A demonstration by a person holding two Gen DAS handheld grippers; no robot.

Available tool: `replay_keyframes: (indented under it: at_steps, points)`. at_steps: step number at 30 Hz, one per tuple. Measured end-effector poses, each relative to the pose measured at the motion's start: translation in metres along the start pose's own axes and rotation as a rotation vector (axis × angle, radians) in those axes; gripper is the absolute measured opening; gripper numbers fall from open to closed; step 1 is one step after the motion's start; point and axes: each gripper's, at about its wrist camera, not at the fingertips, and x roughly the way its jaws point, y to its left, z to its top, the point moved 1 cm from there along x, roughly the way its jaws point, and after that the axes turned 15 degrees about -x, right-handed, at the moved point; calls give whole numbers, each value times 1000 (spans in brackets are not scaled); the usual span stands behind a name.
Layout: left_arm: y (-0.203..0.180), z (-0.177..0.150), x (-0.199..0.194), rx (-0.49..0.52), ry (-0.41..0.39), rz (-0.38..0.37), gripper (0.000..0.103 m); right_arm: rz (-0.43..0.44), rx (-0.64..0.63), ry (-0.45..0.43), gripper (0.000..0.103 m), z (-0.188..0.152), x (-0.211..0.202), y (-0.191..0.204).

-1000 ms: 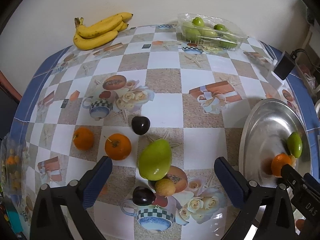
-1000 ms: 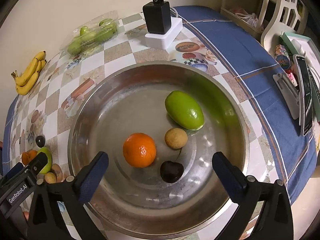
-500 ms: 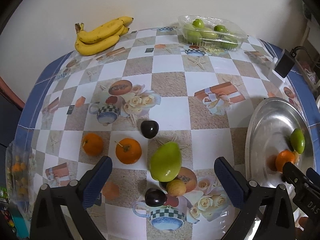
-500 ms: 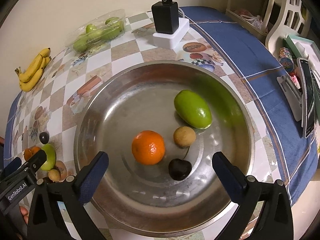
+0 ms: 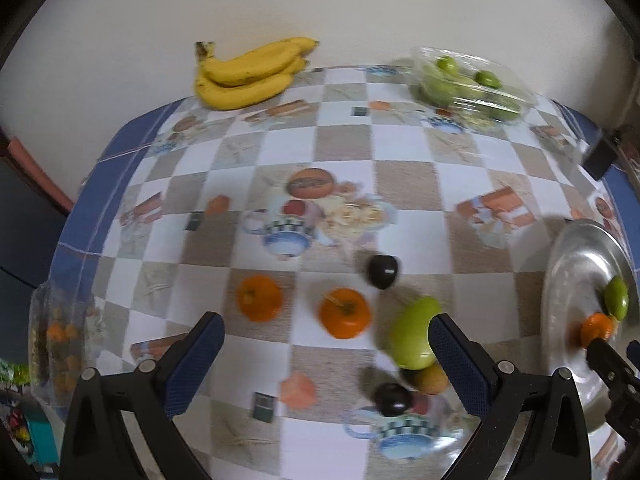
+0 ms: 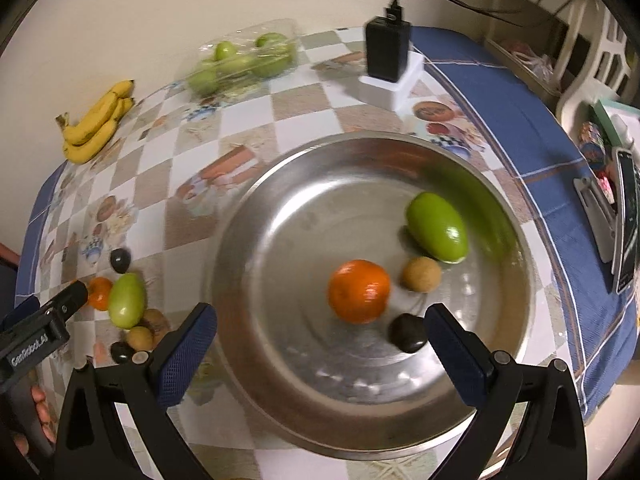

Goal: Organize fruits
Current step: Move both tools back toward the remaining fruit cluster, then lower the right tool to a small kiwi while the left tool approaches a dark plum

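While both claws hang spread wide with nothing between their pads, the sorting looks part done: four fruits lie in the steel bowl, six wait loose on the bench. Left claw over the loose group; right claw over the bowl's near half. Nearest the left claw's right pad: dark plum and small brown fruit, touching or nearly so, just this side of the green mango. Mango's long axis runs near-left to far-right, its near end tucked against the brown fruit, partly hidden by the right pad. Just left of the mango, almost centred between the pads and a little beyond them, an orange; second orange further left; second dark plum just beyond the mango's far tip. Judgement: left hand is the nearer one for all of these; the centred orange is the easiest take, standing apart from its neighbours. Mango crowded, plum and brown fruit could roll if nudged. Bowl lies right of the group; in it an orange, brown fruit, dark plum, green mango. Far edge: bananas left, clear tray of green fruit right, black charger far right. View motion-blurred.
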Motion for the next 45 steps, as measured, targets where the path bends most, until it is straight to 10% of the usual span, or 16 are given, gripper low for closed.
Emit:
replay_keyframes:
  at_steps: [22,45]
  points:
    - [72,17,-7,-170,-17,-2,103,188,-198,-15,103,17,2,110]
    - [68,7,23,-216,79,-83,103,249,-278,43,102,14,31,136]
